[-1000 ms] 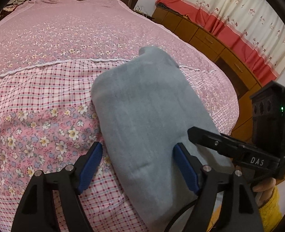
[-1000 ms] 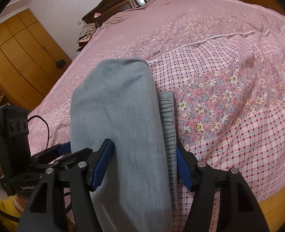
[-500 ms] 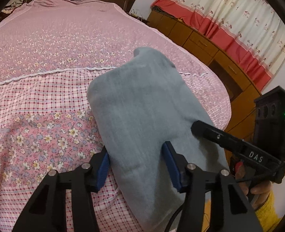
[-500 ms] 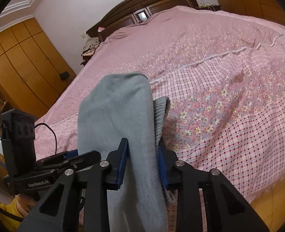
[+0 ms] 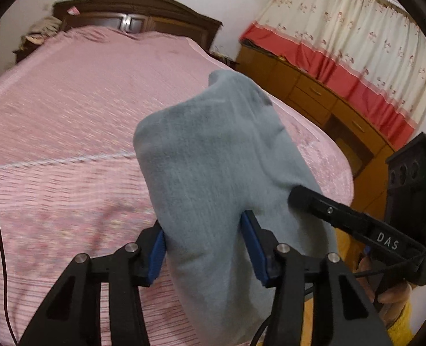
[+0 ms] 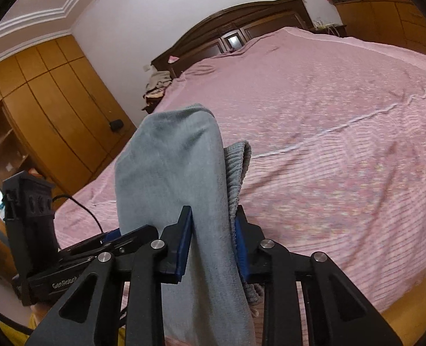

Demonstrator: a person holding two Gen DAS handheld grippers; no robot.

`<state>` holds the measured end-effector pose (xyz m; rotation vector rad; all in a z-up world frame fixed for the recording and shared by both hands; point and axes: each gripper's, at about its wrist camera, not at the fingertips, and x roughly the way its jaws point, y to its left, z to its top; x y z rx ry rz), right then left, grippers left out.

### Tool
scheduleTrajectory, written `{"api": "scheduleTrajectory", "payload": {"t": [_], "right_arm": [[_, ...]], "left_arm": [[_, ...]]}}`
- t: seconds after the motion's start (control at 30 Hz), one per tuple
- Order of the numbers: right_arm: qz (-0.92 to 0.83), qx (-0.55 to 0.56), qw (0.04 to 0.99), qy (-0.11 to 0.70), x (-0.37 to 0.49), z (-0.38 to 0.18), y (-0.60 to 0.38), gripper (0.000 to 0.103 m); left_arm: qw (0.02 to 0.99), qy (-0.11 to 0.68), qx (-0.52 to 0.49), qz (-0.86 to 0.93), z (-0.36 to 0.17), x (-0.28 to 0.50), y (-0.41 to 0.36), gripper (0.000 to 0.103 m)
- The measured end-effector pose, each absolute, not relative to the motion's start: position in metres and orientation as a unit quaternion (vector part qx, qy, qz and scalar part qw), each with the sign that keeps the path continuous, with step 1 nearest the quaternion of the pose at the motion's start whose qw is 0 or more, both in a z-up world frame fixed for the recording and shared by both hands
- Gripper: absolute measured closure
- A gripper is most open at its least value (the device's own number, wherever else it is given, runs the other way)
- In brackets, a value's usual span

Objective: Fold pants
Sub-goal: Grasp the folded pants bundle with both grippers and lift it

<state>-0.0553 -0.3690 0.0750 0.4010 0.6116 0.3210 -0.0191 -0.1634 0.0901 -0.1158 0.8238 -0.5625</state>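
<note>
Both claws (image 5: 204, 248) (image 6: 213, 245) grasp grey pants (image 5: 213, 158) above the pink bedspread (image 5: 68, 101).

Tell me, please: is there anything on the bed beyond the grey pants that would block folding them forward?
Nothing visible does. Both the left gripper and the right gripper are clamped on the grey pants, and the pink bedspread beyond them looks bare up to the headboard.

pants (image 5: 213, 155) between both grippers' pads, above the bed (image 5: 68, 115).

Right hand-held gripper (image 6: 213, 243) clamps grey pants (image 6: 172, 167) above pink bed (image 6: 343, 150)
</note>
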Motion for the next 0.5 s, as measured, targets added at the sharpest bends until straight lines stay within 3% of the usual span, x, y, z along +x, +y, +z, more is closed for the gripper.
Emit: {"api": "scheduleTrajectory", "payload": {"t": [0.5], "right_arm": [[0.238,0.186,0.909,0.287,-0.005,0.089,-0.26,0.074]], "left_arm": [[0.911,0.366,-0.069,-0.179,0.119,0.008,-0.047,0.051]]}}
